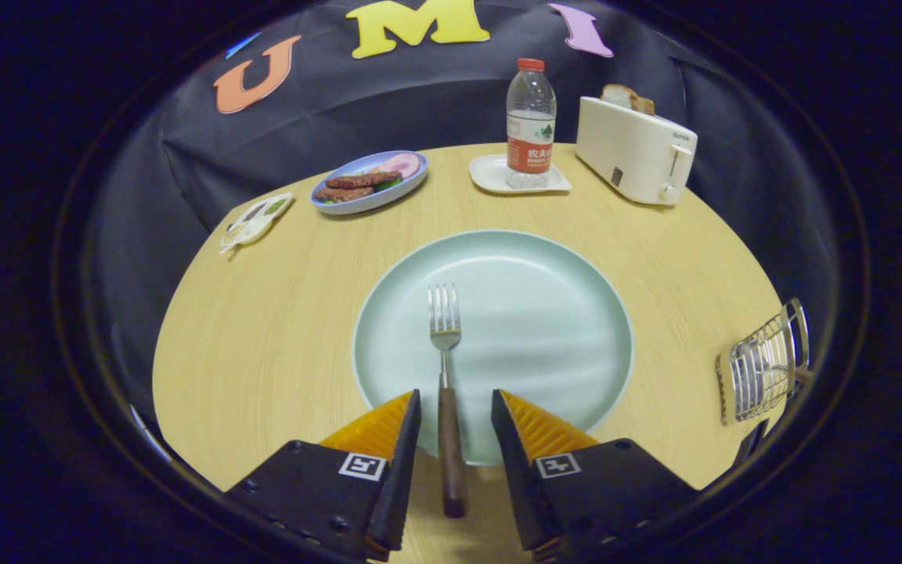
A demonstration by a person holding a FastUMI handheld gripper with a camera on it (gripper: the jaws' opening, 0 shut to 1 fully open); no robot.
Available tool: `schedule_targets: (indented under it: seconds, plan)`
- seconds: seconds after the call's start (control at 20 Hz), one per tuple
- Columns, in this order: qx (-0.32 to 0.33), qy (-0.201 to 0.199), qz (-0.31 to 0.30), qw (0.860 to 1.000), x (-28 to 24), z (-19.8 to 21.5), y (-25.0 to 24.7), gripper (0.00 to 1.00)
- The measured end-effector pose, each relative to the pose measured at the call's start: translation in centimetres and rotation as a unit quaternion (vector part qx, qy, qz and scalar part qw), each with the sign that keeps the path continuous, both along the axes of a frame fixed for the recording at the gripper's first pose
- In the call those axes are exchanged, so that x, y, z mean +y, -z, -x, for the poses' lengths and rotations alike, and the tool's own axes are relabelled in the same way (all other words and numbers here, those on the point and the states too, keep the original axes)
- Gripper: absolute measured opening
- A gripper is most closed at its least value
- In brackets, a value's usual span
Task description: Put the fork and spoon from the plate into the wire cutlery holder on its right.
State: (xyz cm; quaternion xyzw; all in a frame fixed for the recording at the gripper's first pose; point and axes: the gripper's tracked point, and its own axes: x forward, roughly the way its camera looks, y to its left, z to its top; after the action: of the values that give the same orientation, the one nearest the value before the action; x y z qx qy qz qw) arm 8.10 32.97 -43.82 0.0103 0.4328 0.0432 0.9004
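Note:
A pale green plate (545,313) lies on the wooden table just ahead of my fingers. A fork (445,368) with a dark wooden handle rests on the plate, tines pointing away, its handle reaching over the near rim. My gripper (456,401) is open, and the fork's handle runs between the two fingers, nearer the left one, with neither finger touching it. The wire cutlery holder (764,364) stands to the right of the plate at the table's edge, and I cannot make out what it holds.
Beyond the plate stand a water bottle (530,121) on a small white tray (490,174), a white toaster (635,149) with bread, and a blue plate of food (369,182). A small packet (257,219) lies at the far left edge.

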Motion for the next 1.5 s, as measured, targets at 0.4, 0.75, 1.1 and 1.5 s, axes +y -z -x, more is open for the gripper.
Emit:
schedule_targets:
  seconds: [0.4, 0.75, 1.1, 1.5]
  plan:
    - [0.015, -0.028, 0.016, 0.999, -1.0, 1.1, -0.3, 0.06]
    - [-0.001, -0.064, 0.018, 0.998, -2.7, 2.5, -3.4, 0.06]
    - [-0.035, -0.089, 0.029, 0.995, -8.2, 2.6, -8.4, 0.06]
    - [-0.06, -0.074, 0.044, 0.994, -18.5, 2.3, -11.8, 0.06]
